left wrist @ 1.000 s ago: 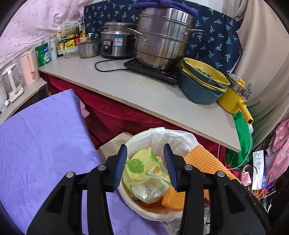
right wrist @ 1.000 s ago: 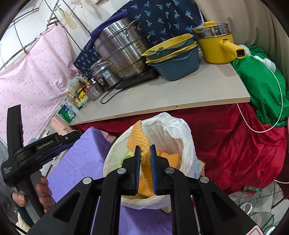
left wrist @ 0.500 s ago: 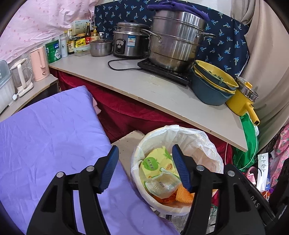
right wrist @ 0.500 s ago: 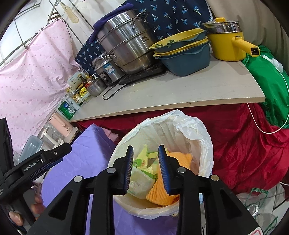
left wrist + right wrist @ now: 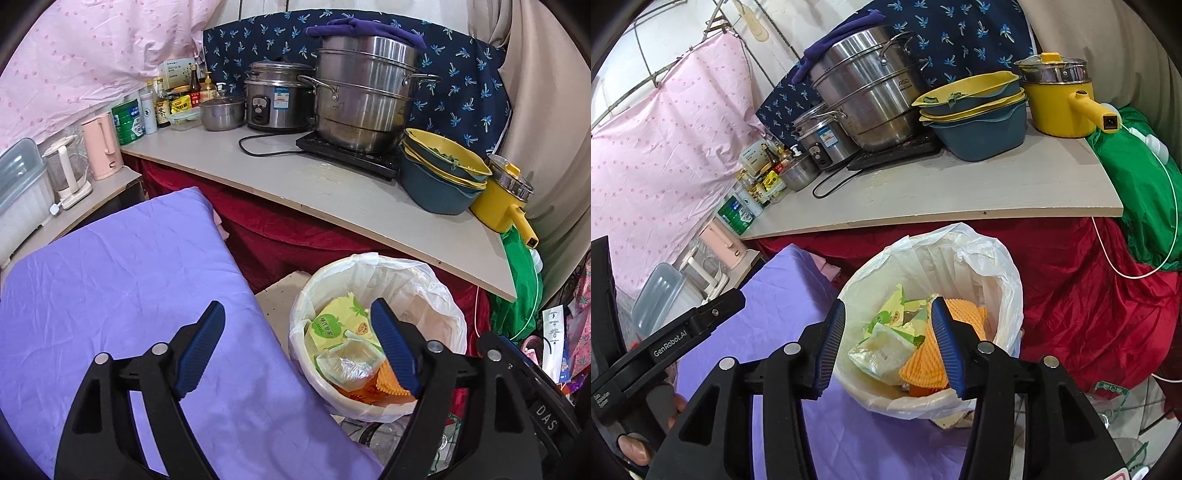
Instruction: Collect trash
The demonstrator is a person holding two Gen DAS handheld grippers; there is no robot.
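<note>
A round bin lined with a white plastic bag [image 5: 417, 291] [image 5: 979, 258] stands on the floor beside the purple-covered surface [image 5: 110, 288]. Inside it lie a yellow-green snack wrapper [image 5: 332, 325] [image 5: 897, 314], a clear wrapper [image 5: 347, 365] [image 5: 882, 350] and an orange waffle cloth [image 5: 384, 380] [image 5: 923, 362]. My left gripper [image 5: 297, 314] hovers over the purple edge beside the bin, its jaws opening with nothing between them. My right gripper [image 5: 888, 312] hangs above the bin, jaws opening, the cloth lying loose below them.
A long counter [image 5: 332, 188] behind the bin carries a steel steamer pot [image 5: 365, 107], rice cooker [image 5: 277, 99], stacked bowls [image 5: 439, 177] and a yellow pot [image 5: 506, 203]. Red cloth [image 5: 1089, 302] hangs under it. A green bag [image 5: 1137, 184] sits at right.
The right gripper let go of the orange cloth, which dropped into the bin, and its jaws spread. The left jaws widened and that gripper drew back, left of the bin.
</note>
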